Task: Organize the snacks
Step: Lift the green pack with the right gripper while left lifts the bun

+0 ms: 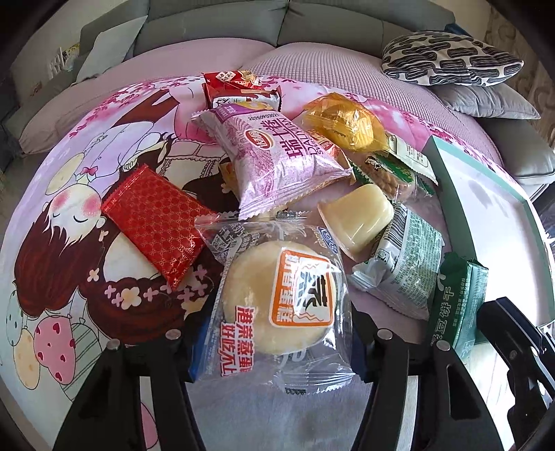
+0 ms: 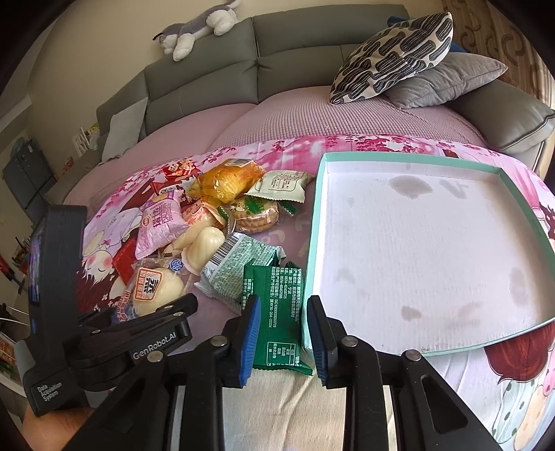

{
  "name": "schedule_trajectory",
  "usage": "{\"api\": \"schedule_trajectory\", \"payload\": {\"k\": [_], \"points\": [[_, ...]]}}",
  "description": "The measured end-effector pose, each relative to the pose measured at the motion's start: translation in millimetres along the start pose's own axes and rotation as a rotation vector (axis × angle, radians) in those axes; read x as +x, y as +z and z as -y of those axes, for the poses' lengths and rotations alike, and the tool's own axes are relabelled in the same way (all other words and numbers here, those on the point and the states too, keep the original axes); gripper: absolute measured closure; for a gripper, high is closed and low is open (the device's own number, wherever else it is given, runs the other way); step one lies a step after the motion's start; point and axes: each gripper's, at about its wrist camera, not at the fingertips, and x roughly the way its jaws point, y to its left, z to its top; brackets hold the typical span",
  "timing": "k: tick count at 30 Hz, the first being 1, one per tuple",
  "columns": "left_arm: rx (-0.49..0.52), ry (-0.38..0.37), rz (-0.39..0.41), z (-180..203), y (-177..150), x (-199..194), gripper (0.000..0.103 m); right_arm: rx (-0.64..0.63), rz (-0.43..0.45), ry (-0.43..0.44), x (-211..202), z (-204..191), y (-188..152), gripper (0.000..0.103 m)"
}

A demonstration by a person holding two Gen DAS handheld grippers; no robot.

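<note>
A round pale steamed cake in a clear wrapper (image 1: pixel 277 295) lies on the cartoon-print cloth (image 1: pixel 69 194), and my left gripper (image 1: pixel 277 336) is shut on it, pads against the wrapper's sides; the right wrist view shows that gripper (image 2: pixel 173 312) at the cake (image 2: pixel 156 288). My right gripper (image 2: pixel 282 333) is shut on a dark green biscuit packet (image 2: pixel 277 312), right beside the near left corner of a shallow teal-rimmed tray (image 2: pixel 416 243) that holds nothing. In the left wrist view the green packet (image 1: pixel 454 312) stands beside the tray (image 1: pixel 485 194).
Loose snacks are piled behind the cake: a purple roll packet (image 1: pixel 277 156), a red foil packet (image 1: pixel 156 222), a jelly cup (image 1: pixel 360 218), a yellow-wrapped cake (image 1: pixel 343 121), a pale green packet (image 1: pixel 406 256). Behind them a grey sofa (image 2: pixel 277 52) carries cushions (image 2: pixel 392 59) and a plush toy (image 2: pixel 197 27).
</note>
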Motion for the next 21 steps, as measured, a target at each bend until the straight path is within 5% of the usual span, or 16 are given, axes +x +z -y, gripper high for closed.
{"api": "schedule_trajectory", "payload": {"k": [13,21], "points": [[-0.046,-0.052,0.014,-15.0,-8.3,-14.6,0.042,0.016,0.008,0.021,2.4,0.6,-1.2,0.072],[-0.062,-0.070,0.024,-21.2,-11.5,-20.3,0.042,0.004,0.007,0.022,7.8,-3.2,-1.6,0.061]]}}
